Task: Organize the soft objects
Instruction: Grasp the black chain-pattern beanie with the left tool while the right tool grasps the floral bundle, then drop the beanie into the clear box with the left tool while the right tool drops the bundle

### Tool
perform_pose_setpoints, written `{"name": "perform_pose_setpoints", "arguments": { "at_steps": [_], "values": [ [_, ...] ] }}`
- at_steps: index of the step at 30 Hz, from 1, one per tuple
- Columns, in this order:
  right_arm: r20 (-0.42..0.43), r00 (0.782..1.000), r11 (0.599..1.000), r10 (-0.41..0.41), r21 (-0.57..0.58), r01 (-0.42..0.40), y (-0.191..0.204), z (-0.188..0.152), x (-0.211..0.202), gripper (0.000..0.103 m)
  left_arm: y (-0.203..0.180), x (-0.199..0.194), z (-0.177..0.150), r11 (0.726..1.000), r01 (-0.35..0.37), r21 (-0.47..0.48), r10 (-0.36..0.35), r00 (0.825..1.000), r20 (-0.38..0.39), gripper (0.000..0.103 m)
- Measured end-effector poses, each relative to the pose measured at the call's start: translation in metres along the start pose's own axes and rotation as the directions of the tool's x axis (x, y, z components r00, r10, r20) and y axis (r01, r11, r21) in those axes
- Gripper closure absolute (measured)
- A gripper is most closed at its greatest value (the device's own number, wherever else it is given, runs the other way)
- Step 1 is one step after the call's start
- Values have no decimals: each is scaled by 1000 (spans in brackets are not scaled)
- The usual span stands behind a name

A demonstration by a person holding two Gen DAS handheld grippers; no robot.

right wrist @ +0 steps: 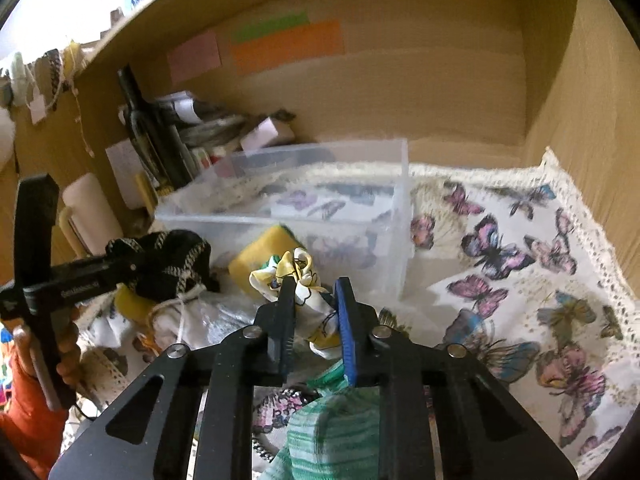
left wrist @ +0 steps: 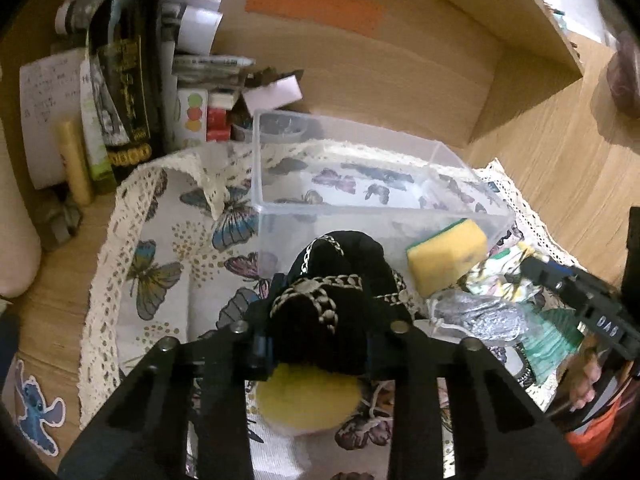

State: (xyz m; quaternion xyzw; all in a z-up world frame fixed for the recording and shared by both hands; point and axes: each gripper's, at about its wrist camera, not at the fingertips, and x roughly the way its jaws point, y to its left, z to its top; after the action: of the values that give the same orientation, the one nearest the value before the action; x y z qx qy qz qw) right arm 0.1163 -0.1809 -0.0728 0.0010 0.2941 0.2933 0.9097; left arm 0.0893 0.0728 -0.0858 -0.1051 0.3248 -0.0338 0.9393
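1. Soft things lie heaped on the butterfly cloth point(right wrist: 500, 264) in front of the clear bin point(left wrist: 360, 176).
2. Left tool point(left wrist: 316, 320) is clamped on a black knit point(left wrist: 332, 280), lifted near the bin.
3. Right tool point(right wrist: 316, 312) pinches a floral cloth point(right wrist: 300, 276).
4. Risk: either fabric may snag the bin's rim or drag neighbours such as the sponge point(left wrist: 448, 256) along.

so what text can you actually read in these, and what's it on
"DA" plus one unclear character: white letters on the side of the right gripper.
Gold label print on the bottle: too blurred to read.
Handwriting on the note: too small to read.
Small print on the left gripper: blurred.
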Motion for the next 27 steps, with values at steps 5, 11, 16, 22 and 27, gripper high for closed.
{"name": "perform_pose_setpoints", "arguments": {
  "at_steps": [5, 11, 16, 22, 27],
  "values": [
    [66, 998, 1000, -6, -15, 7, 0, 12, -18, 85, -6, -22, 12, 1000, 3, 14, -4, 998, 65, 76],
    [122, 993, 1000, 4, -29, 0, -1, 26, -31, 85, -11, -44, 28, 1000, 24, 15, -26, 991, 131, 76],
    [160, 987, 999, 4, -54, 4, -1, 40, -37, 85, -12, -55, 44, 998, 60, 1, -59, 985, 161, 76],
    [190, 982, 995, 8, -98, 10, -2, 61, -37, 85, -16, -56, 63, 999, 36, -1, -35, 980, 197, 76],
    [182, 983, 990, 12, -139, 14, -3, 79, -27, 85, -17, -46, 80, 1000, 4, 2, -4, 976, 219, 76]
  ]
}}
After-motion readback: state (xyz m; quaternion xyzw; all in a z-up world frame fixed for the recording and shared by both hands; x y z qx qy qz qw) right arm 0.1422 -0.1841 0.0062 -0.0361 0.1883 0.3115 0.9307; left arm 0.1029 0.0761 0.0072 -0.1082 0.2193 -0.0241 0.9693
